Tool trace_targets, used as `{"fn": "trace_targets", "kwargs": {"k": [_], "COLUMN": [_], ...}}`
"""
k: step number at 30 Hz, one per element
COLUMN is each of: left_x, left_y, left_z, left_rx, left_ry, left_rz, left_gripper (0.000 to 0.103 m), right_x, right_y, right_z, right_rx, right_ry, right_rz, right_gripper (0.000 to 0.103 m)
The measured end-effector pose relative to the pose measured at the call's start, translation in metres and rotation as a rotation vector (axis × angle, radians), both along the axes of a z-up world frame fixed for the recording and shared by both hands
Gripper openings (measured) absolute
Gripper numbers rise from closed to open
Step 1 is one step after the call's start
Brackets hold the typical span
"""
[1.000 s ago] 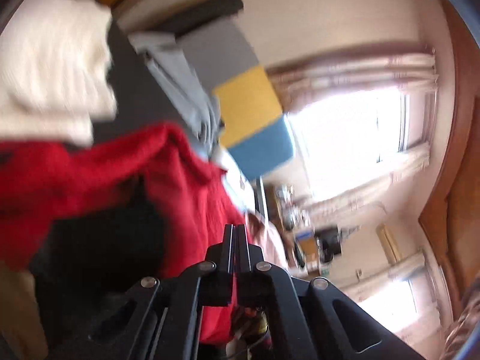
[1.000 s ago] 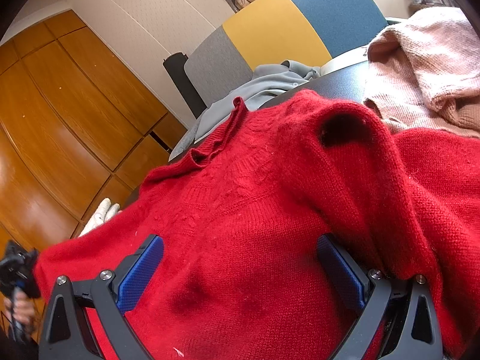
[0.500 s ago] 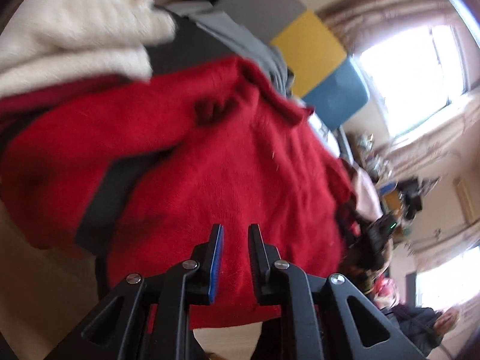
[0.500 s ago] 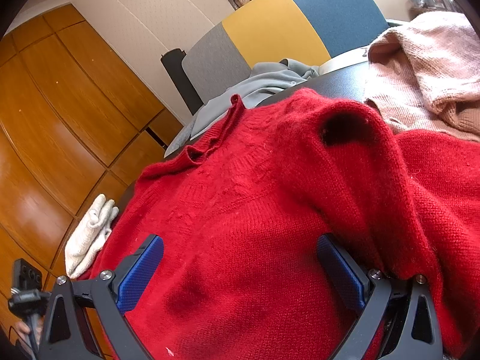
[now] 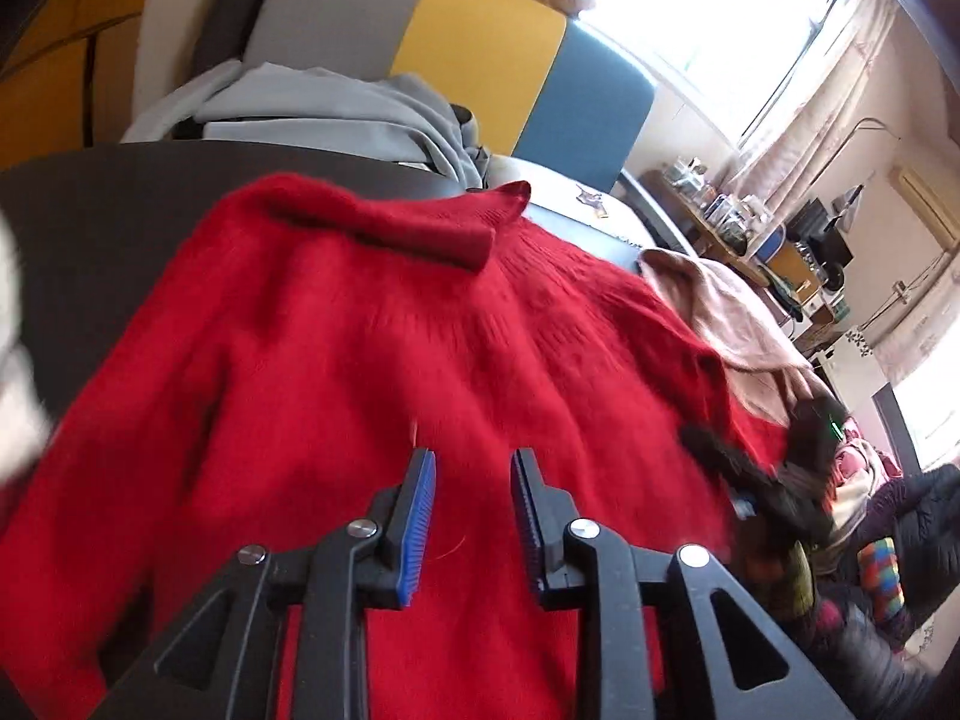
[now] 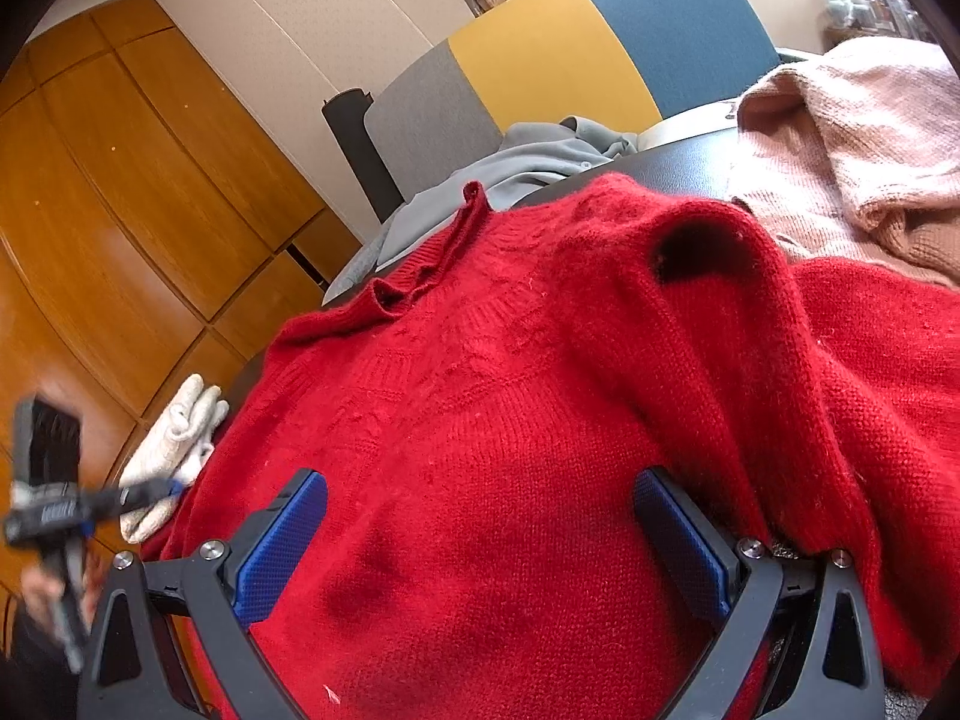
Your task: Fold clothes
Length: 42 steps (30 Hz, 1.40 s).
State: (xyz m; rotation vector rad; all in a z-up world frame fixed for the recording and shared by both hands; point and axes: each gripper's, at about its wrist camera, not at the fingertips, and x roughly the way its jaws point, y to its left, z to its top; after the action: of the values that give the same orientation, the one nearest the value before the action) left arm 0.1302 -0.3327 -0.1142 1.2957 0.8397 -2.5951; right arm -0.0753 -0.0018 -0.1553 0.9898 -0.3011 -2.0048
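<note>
A red knitted sweater lies spread on a dark surface, its collar bunched at the far edge. My left gripper hovers over the sweater's body, jaws open a narrow gap with nothing between them. My right gripper stands wide open over the sweater's chest, blue pads on either side, holding nothing. One sleeve is folded over on the right. In the right wrist view the left gripper shows blurred at the far left, over the sweater's edge.
A pink knit garment lies to the right of the sweater. A grey garment sits behind it against a grey, yellow and blue backrest. A white glove lies left; wooden cabinets stand beyond.
My left gripper has let go of the red sweater, opened slightly and swung round to face the spread body. The right gripper has stayed open and still.
</note>
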Motion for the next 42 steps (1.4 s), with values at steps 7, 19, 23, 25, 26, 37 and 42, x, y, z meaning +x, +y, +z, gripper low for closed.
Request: {"fn": "trace_targets", "kwargs": {"k": [7, 19, 23, 25, 26, 37, 42], "left_x": [-0.107, -0.168, -0.134, -0.116, -0.107, -0.071, -0.098], "left_y": [-0.034, -0.143, -0.121, -0.102, -0.092, -0.101, -0.102], "left_z": [-0.023, 0.031, 0.024, 0.01, 0.0, -0.059, -0.064], "left_rx": [0.044, 0.105, 0.072, 0.036, 0.013, 0.009, -0.141], "left_ry": [-0.08, 0.241, 0.191, 0.134, 0.096, 0.016, 0.043], "left_rz": [-0.003, 0.295, 0.203, 0.145, 0.118, 0.147, 0.111], "left_gripper": [0.026, 0.027, 0.027, 0.027, 0.027, 0.027, 0.03], "right_x": [-0.001, -0.001, -0.001, -0.001, -0.001, -0.064, -0.12], "right_y": [0.003, 0.004, 0.001, -0.005, -0.013, -0.184, -0.223], "right_z": [0.0, -0.001, 0.0, 0.003, 0.008, 0.05, 0.01], "right_rx": [-0.016, -0.027, -0.006, 0.028, 0.064, 0.326, 0.543], "right_ry": [-0.006, -0.009, -0.007, -0.004, 0.0, 0.208, 0.217], "right_rz": [0.001, 0.003, 0.002, 0.011, 0.034, 0.282, 0.205], "right_gripper": [0.103, 0.103, 0.103, 0.103, 0.103, 0.103, 0.103]}}
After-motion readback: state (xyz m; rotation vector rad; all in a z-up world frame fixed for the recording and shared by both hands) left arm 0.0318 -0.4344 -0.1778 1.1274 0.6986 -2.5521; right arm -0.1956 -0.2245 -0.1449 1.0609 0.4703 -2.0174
